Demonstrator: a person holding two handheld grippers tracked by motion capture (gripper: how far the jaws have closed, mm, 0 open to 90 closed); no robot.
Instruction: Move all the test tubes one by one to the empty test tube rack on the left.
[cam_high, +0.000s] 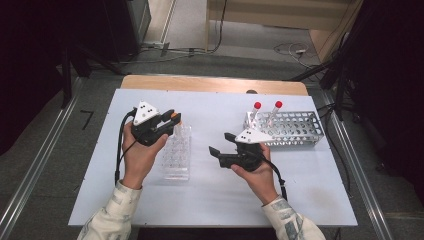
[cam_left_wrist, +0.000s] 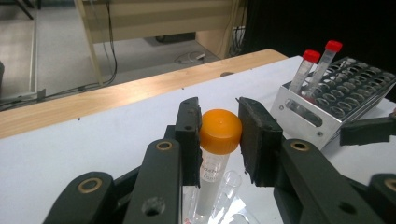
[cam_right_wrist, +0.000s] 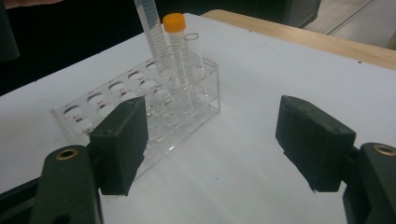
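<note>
My left gripper (cam_high: 172, 118) stands over the far end of the clear rack (cam_high: 176, 152), its jaws clenched on the orange cap of the orange-capped tube (cam_left_wrist: 219, 133). Gripping at the cap keeps the tube body free to hang upright, and the lower end is already down among the rack's holes, so I judge that the tube is being seated in a well or lifted out of one; which of the two I cannot tell. In the right gripper view this tube (cam_right_wrist: 175, 32) stands at the rack's far end, close beside a taller graduated tube (cam_right_wrist: 152, 32) and an open, uncapped tube (cam_right_wrist: 192, 51), the three crowded together.

My right gripper (cam_high: 220, 145) rests to the right of the clear rack, well apart from it, its jaws released and holding nothing. They point toward the rack, probably so that this hand is ready to steady it or take the next tube.

Farther right of the clear rack, beyond my right hand (cam_high: 257, 172), sits the metal rack (cam_high: 295, 129), parked within reach as the second station. Two red-capped tubes (cam_high: 256, 112) lean in its left end.

Count: two racks (one clear, one metal); two red-capped tubes; one orange-capped tube; at least two further tubes in the clear rack; two grippers. All rest on or above the white table (cam_high: 210, 200).
</note>
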